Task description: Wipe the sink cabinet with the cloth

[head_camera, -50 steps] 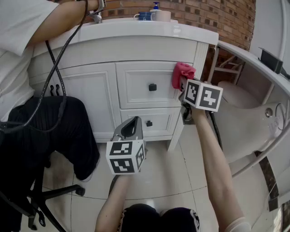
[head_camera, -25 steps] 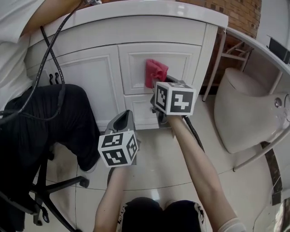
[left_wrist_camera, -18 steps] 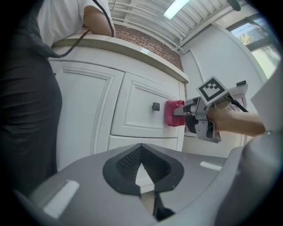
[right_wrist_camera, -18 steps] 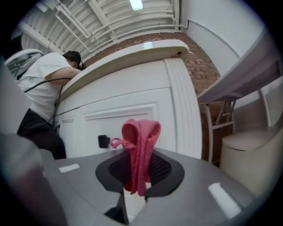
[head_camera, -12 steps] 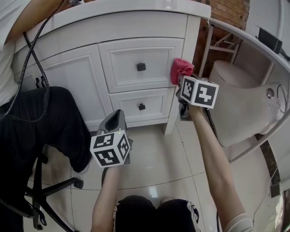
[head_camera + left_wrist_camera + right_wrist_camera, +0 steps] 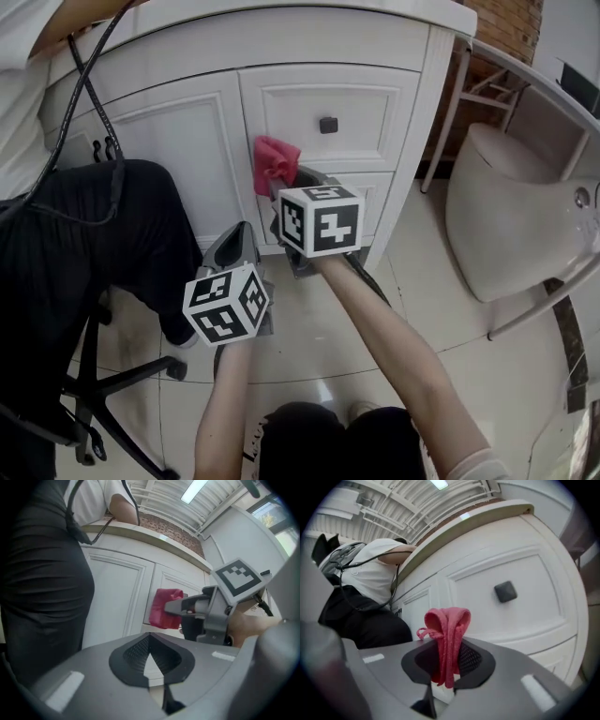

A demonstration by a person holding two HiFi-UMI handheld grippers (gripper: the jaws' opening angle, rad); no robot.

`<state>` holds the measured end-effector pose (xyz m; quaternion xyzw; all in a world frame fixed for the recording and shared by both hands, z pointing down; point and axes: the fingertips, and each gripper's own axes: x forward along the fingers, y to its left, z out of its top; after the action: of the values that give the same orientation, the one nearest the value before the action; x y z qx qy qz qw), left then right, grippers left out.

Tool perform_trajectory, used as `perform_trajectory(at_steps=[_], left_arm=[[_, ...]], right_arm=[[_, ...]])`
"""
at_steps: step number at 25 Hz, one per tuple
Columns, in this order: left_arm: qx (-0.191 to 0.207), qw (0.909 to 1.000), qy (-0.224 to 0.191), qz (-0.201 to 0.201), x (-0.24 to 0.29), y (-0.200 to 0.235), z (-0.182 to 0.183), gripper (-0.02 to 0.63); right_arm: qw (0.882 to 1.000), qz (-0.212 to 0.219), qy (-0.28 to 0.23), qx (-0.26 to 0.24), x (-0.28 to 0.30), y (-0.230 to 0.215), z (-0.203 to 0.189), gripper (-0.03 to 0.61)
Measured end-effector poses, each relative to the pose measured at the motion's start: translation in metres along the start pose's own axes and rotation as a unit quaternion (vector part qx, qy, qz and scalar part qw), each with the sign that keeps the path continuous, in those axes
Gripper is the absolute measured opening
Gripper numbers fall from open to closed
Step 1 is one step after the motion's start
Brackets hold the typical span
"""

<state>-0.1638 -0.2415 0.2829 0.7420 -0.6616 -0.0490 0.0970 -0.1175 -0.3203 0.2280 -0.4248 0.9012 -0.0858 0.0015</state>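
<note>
Far L, a person in black trousers [image 6: 75,244] sits close by the sink cabinet [image 6: 281,52], knees in front of its door [image 6: 178,141]. Next comes my L tongs [image 6: 242,236]. It hangs low near the floor [image 6: 319,347], well apart from the cabinet front, jaws pressed together w/ nothing in them, so it does no job rn. Then the cloth [image 6: 274,159], pink and bunched up. It sits at the low L corner of the top drawer [image 6: 375,108], close to the strip btw door and drawers. My R tongs [image 6: 283,187] has it. The jaws squeeze tight on the cloth's bottom part, and the rest sticks out past the tips like a little tuft, its long way running along the jaws and pointing at the cabinet. In the R gripper view the white front is just ahead of the cloth, but I can't tell if it rubs the front or is a tiny bit off. The black knob [image 6: 328,124] is up and to the R of the cloth. So I think the R hand is the near one and the L is no help. Bare drawer lies to the R of the cloth, so the next swipe prob goes that way. I'd push fwd first, then go under or round the knob.
</note>
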Motion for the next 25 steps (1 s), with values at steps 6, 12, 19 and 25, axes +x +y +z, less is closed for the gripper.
perform_trajectory(at_steps=[6, 12, 19, 25], left_arm=[[0.014, 0.9999, -0.006, -0.002, 0.007, 0.003, 0.008, 0.015], [0.025, 0.9991, 0.005, -0.036, 0.030, -0.031, -0.004, 0.015], [0.024, 0.9976, 0.001, -0.065, 0.047, -0.068, -0.011, 0.015], [0.008, 0.9996, -0.001, -0.028, 0.047, -0.041, -0.024, 0.015]], right_arm=[[0.999, -0.008, 0.019, -0.050, 0.031, -0.004, -0.014, 0.057], [0.994, -0.097, -0.002, -0.040, -0.034, -0.113, -0.011, 0.057], [0.976, -0.215, -0.027, -0.001, -0.109, -0.226, 0.001, 0.057], [0.988, -0.146, -0.048, -0.011, -0.100, -0.161, -0.004, 0.058]])
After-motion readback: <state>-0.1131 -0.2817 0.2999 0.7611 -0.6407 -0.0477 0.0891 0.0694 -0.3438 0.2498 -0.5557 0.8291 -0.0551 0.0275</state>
